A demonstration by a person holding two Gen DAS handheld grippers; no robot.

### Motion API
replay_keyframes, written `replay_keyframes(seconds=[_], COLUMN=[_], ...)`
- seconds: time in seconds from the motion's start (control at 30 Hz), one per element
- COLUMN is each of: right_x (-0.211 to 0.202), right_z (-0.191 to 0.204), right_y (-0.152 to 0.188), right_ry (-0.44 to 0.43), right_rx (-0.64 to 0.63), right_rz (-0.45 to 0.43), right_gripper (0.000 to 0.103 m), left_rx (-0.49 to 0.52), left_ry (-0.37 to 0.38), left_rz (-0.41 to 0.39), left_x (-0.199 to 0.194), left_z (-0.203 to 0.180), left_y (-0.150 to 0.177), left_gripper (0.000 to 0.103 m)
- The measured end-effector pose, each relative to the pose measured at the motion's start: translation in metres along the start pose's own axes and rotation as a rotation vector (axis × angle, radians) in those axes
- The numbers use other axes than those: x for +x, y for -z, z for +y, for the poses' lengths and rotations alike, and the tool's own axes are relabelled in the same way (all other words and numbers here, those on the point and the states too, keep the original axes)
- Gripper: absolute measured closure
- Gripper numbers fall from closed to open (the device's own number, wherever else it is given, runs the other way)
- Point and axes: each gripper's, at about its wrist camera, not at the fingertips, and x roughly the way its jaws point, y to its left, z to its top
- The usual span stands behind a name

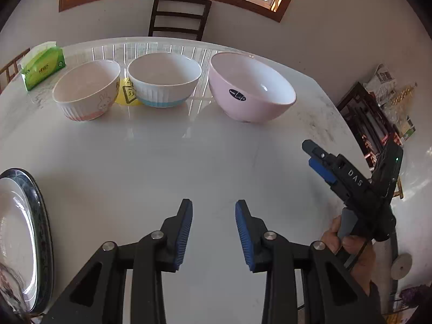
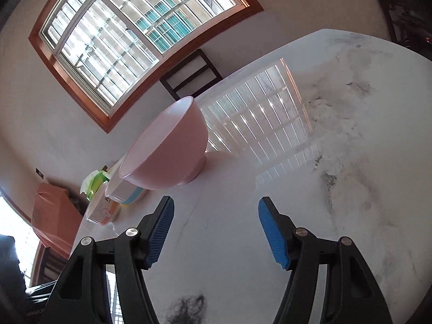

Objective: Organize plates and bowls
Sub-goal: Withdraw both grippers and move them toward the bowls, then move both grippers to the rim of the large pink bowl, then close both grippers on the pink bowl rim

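Marble table [image 1: 189, 162] by a window, three bowls lined up, nothing gripped yet.

Pink bowl [image 1: 249, 87] sits at 1 o'clock, blue bowl [image 1: 164, 79] at 12, rabbit bowl [image 1: 86, 90] at 11, plate [image 1: 19, 237] at 8. Left gripper [image 1: 213, 232] and right gripper [image 2: 214, 232] both hang spread and empty. Judged an approach step: next, close on one bowl's rim to nest it in another.

Left wrist view faces window across table [image 1: 216, 148], right wrist view low, tilted, both sharing pink bowl [image 1: 251, 89].
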Motion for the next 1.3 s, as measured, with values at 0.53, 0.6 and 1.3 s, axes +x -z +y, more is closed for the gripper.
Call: replay_keyframes(seconds=[0.53,0.6,1.3], right_x=[0.044,0.056,0.121], right_z=[0.062,0.07,0.106], right_y=[-0.142,-0.146,-0.126], right_ry=[0.164,0.186,0.293], right_rx=[-0.281,-0.32,-0.556], right_rz=[0.18,0.201,0.397], right_gripper=[0.054,0.054,0.098], left_rx=[-0.289,-0.303,-0.288], left_ry=[0.082,0.06,-0.113], left_rz=[0.092,0.084,0.117], left_x=[0.077,0.079,0.095], left_z=[0.006,0.007,0.001], left_y=[-0.13,-0.132,-0.136], left_gripper=[0.068,0.068,0.088])
